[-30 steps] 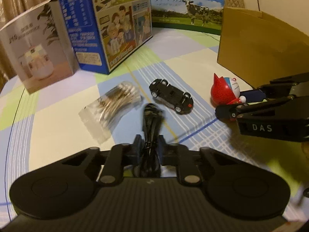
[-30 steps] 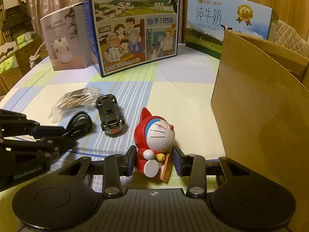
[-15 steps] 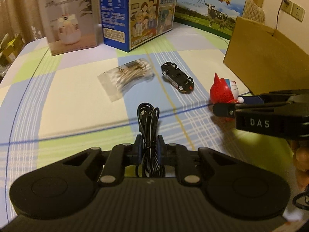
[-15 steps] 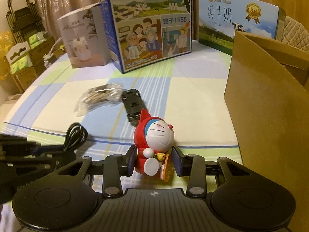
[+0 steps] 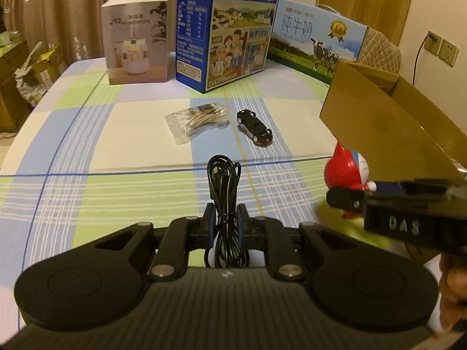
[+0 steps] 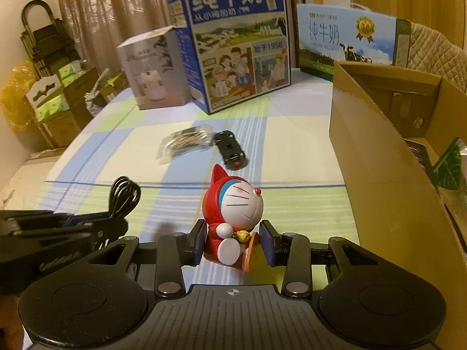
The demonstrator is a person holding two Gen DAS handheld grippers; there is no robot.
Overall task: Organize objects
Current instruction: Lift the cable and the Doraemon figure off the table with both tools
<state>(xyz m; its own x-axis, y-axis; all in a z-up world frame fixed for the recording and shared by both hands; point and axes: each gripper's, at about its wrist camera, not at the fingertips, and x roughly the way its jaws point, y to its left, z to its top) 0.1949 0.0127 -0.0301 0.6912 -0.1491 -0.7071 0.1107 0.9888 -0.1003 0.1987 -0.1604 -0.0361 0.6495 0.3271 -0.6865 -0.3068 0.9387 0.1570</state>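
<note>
- Checked tablecloth point(image 5: 122, 151), blue, green and cream, covers the table; curtains hang behind, three printed cartons stand along the upper edge of both views.
- Left gripper point(image 5: 224, 218): jaws clamped nearly closed on a coiled black cable point(image 5: 223, 192), whose loop rises up-frame from between the pads. In the right wrist view the same cable shows at lower left point(image 6: 124, 195).
- Right gripper point(image 6: 233, 243): jaws part-open, pads pressed on either side of a red-and-white cat figurine point(image 6: 233, 215), held upright, face turned to the right of the frame.
- Cardboard box point(image 6: 379, 151): open top, fills the right side of the right wrist view; some contents are visible inside at far right, not identifiable.
- Left on the cloth, centre frame: a bag of cotton swabs point(image 5: 198, 118) and, just beside it, a black toy car point(image 5: 254, 127).
- Change from a second ago: both held items were low over the cloth; now they ride higher, the cloth pattern has dropped away beneath them, and the box's interior has opened to the right camera.
- Swabs and car lie as before, though smaller and further up-frame.
- Reading: both items are lifted and in carry, most likely towards the box; two items await collection.
</note>
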